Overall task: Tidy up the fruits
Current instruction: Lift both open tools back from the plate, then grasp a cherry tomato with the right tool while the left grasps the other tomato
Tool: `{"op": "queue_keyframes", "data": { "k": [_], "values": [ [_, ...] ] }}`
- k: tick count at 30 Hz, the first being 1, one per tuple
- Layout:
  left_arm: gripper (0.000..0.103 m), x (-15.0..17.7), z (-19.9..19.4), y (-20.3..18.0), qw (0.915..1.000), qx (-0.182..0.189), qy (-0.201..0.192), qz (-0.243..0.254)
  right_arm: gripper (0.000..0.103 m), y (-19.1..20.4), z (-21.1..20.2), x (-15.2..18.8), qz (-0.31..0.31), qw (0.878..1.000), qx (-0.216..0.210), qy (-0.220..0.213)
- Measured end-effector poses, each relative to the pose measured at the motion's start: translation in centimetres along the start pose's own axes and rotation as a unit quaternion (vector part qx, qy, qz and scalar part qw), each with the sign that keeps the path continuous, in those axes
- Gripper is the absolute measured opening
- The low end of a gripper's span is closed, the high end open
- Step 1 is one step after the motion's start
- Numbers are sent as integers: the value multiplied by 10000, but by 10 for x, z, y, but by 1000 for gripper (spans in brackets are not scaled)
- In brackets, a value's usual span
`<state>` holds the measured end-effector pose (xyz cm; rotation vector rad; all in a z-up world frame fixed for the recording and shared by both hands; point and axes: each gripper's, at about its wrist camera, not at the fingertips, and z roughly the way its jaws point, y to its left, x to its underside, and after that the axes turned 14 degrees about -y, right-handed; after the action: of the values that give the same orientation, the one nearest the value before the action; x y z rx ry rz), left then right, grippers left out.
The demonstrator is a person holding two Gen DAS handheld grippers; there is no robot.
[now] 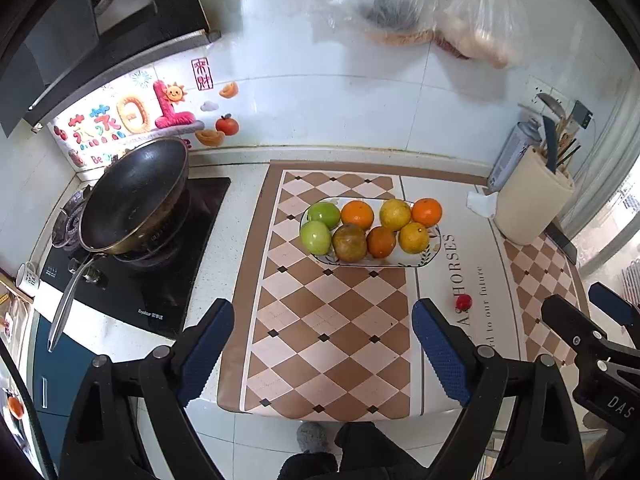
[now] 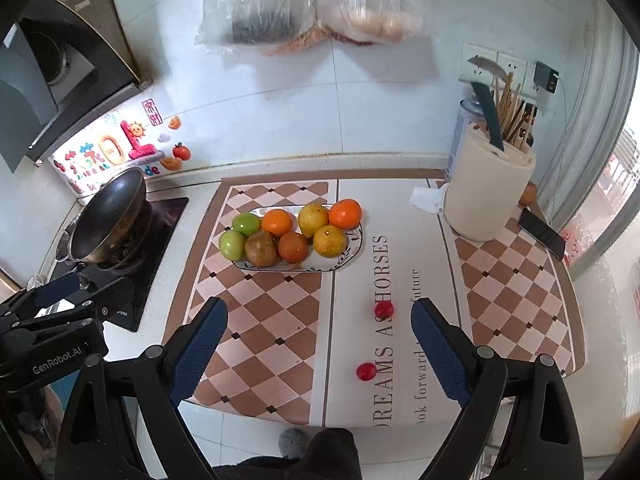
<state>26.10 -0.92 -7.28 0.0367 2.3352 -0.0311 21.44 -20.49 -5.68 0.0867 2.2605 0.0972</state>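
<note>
An oval white plate (image 1: 434, 250) (image 2: 352, 256) on the checkered mat holds two green apples (image 1: 316, 236) (image 2: 233, 244), a brownish fruit (image 1: 349, 242) (image 2: 261, 249), and several oranges (image 1: 357, 214) (image 2: 345, 213). Two small red fruits lie loose on the mat, one farther (image 2: 384, 309) (image 1: 463, 301), one nearer (image 2: 366, 371). My left gripper (image 1: 323, 354) is open and empty above the mat's near edge. My right gripper (image 2: 318, 354) is open and empty, the nearer red fruit between its fingers' lines.
A black wok (image 1: 136, 196) sits on the stove at left. A cream utensil holder (image 2: 488, 196), tissue (image 2: 428, 200) and phone (image 2: 542, 232) stand at right. Plastic bags (image 2: 312, 0) hang on the wall. The counter's front edge is near.
</note>
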Motion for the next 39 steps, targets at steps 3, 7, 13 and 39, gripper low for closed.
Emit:
{"op": "queue_keyframes", "data": {
  "k": [3,7,13,39],
  "values": [
    [91,1,-9,0,10000,55,-31,6,95,1,-10,0,-16,10000,-20,-60],
    [91,2,-19,0,9999,60,-111,45,95,1,-15,2,37,10000,-64,-47],
    [91,5,-18,2,10000,70,-60,28,95,-1,-7,0,125,9998,-167,35],
    [103,87,238,-100,9664,-585,2213,1171,55,-156,270,101,1423,9677,-329,2056]
  ]
}}
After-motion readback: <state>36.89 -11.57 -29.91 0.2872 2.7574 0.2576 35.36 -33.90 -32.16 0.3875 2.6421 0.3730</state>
